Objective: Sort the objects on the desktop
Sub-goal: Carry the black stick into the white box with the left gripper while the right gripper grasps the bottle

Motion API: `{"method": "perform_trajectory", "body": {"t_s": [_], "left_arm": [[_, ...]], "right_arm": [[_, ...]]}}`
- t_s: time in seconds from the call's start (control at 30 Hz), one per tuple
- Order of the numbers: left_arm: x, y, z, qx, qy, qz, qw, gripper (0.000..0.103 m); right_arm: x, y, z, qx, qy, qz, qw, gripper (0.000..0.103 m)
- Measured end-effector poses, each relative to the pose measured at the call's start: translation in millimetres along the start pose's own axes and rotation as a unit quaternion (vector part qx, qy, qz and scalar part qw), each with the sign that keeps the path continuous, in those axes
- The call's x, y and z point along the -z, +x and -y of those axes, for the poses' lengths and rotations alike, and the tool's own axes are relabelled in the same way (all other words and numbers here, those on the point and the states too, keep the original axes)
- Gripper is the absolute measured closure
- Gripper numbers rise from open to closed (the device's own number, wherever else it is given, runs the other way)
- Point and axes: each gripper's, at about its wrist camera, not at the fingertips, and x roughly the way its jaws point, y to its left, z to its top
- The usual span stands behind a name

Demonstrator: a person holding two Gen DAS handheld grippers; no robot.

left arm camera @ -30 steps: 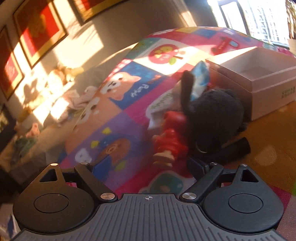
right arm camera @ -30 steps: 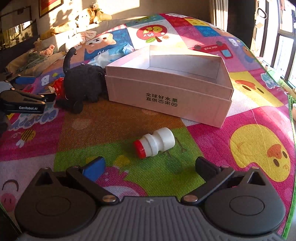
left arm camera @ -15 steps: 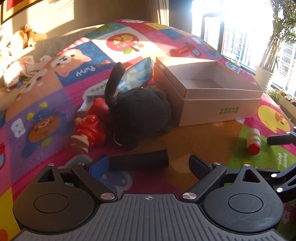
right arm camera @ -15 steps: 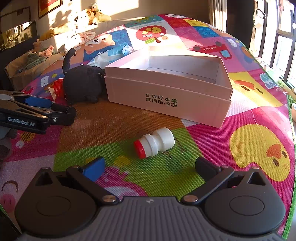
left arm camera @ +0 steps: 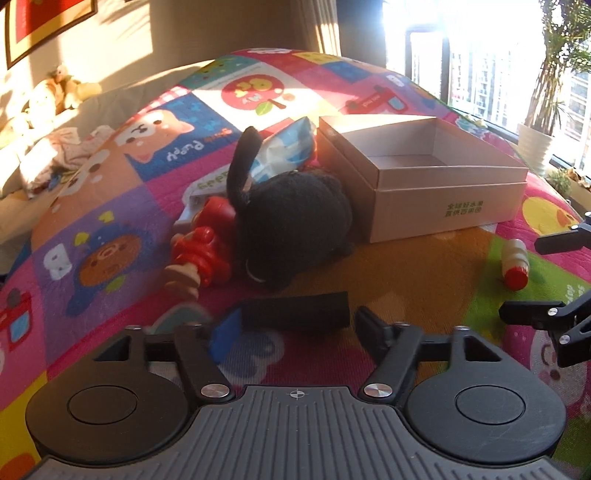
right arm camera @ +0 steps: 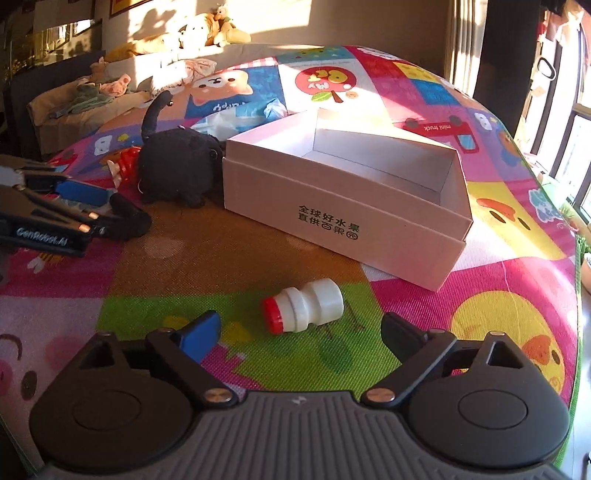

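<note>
Low warm sunlight across a patchwork cartoon play mat point(left arm camera: 122, 206). Beyond it a sofa point(right arm camera: 74, 107) strewn with soft toys point(right arm camera: 214, 27) and crumpled cloth. Framed red-and-gold picture point(left arm camera: 44, 26) on the sunlit wall point(left arm camera: 122, 55). Tall windows point(left arm camera: 476, 62) blazing white, dark curtain point(right arm camera: 506, 55) beside them, potted plant point(left arm camera: 546, 92) on the sill.

One open cardboard box point(right arm camera: 332, 206); one black plush cat point(left arm camera: 295, 221); one small white bottle with a red cap point(right arm camera: 303, 306); one black cylinder point(left arm camera: 295, 312) lying on the mat; one red wooden toy point(left arm camera: 201, 251); one blue-and-white plastic packet point(left arm camera: 288, 147); two grippers, one per hand; several soft toys point(right arm camera: 212, 29) at the far wall, too blurred to count.
</note>
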Motion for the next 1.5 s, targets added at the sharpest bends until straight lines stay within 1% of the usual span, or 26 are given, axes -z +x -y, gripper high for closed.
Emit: {"method": "perform_trajectory", "body": {"t_s": [0.03,0.07,0.13,0.27,0.37,0.43,0.5,0.57,0.63,0.7,0.73,0.77,0.8,0.9,0.97,1.03,1.1,1.2,1.27,1.33,1.43,1.47,1.5], "left_arm": [[0.8,-1.9,-0.1,-0.002,-0.002,0.004,1.0,0.01],[0.9,-3.1,-0.1,-0.006,-0.002,0.008,0.9999,0.008],[0.0,-1.6,-0.6,-0.012,-0.002,0.014,0.9998,0.008],[1.6,9.8,-3.9,-0.007,-0.006,-0.004,0.9999,0.008],[4.5,15.0,-7.8,0.008,-0.017,-0.012,0.9998,0.012],[4.6,14.1,-10.9,0.018,-0.021,-0.01,0.9996,0.022],[5.5,13.0,-11.2,0.018,-0.018,-0.011,0.9996,0.022],[7.7,9.7,-9.8,0.022,-0.013,-0.012,0.9996,0.022],[9.9,5.0,-7.6,0.033,-0.01,-0.014,0.9993,0.022],[12.2,-0.4,-4.5,0.046,-0.008,-0.016,0.9988,0.022],[13.3,-3.1,-2.5,0.052,-0.006,-0.016,0.9985,0.022],[14.1,-6.0,-0.4,0.057,-0.003,-0.016,0.9983,0.022],[15.2,-9.0,2.1,0.06,0.001,-0.014,0.9981,0.022],[16.0,-19.4,7.9,0.072,0.011,-0.004,0.9974,0.022],[11.7,-28.7,10.2,0.082,0.017,0.009,0.9964,0.022],[-0.1,-39.3,12.7,0.097,0.021,0.034,0.9944,0.022],[-21.0,-48.1,19.1,0.11,0.036,0.071,0.9908,0.022],[-56.7,-49.3,35.3,0.118,0.074,0.133,0.9814,0.022],[-79.6,-38.2,46.8,0.124,0.095,0.164,0.974,0.022],[-103.8,-20.7,56.3,0.126,0.102,0.177,0.9707,0.022],[-138.5,4.8,58.4,0.132,0.088,0.176,0.9716,0.02],[-146.4,10.5,56.9,0.135,0.084,0.172,0.9723,0.017],[-150.5,13.6,55.6,0.129,0.077,0.17,0.974,0.011]], "right_arm": [[1.1,-0.6,-0.7,-0.002,0.001,0.002,1.0,0.008],[2.4,-1.0,-2.0,-0.001,0.0,0.004,1.0,0.008],[3.2,-1.8,-4.4,0.003,-0.005,0.008,1.0,0.008],[4.2,-2.7,-4.3,-0.002,-0.007,0.012,1.0,0.008],[4.5,-4.9,-3.2,-0.015,-0.011,0.017,1.0,0.008],[3.9,-6.1,-2.3,-0.024,-0.02,0.021,0.999,0.008],[2.5,-7.0,0.4,-0.023,-0.027,0.026,0.999,0.011],[0.2,-6.7,5.4,-0.024,-0.028,0.03,0.999,0.02],[-1.8,-3.6,12.4,-0.03,-0.017,0.027,0.999,0.024],[-3.4,2.9,18.7,-0.036,-0.003,0.016,0.999,0.034],[-4.2,6.7,21.1,-0.041,0.006,0.006,0.999,0.042],[-4.9,6.2,23.0,-0.045,0.02,0.008,0.999,0.052],[-5.9,5.5,23.0,-0.046,0.025,0.006,0.999,0.057],[-7.9,-6.7,18.5,-0.043,0.022,0.005,0.999,0.057],[-9.0,-25.3,14.8,-0.047,0.01,0.008,0.999,0.057],[-14.1,-49.6,12.5,-0.043,-0.006,0.023,0.999,0.057],[-25.6,-75.7,15.3,-0.023,-0.013,0.05,0.998,0.057],[-52.0,-101.0,32.6,0.007,0.009,0.094,0.996,0.057],[-69.8,-103.7,44.9,0.028,0.016,0.119,0.992,0.057],[-88.7,-95.8,58.6,0.036,0.023,0.131,0.99,0.057],[-118.6,-71.8,79.7,0.043,0.043,0.137,0.989,0.057],[-126.8,-62.7,87.0,0.035,0.051,0.137,0.989,0.056],[-132.3,-53.8,93.0,0.026,0.063,0.132,0.989,0.054]]}}
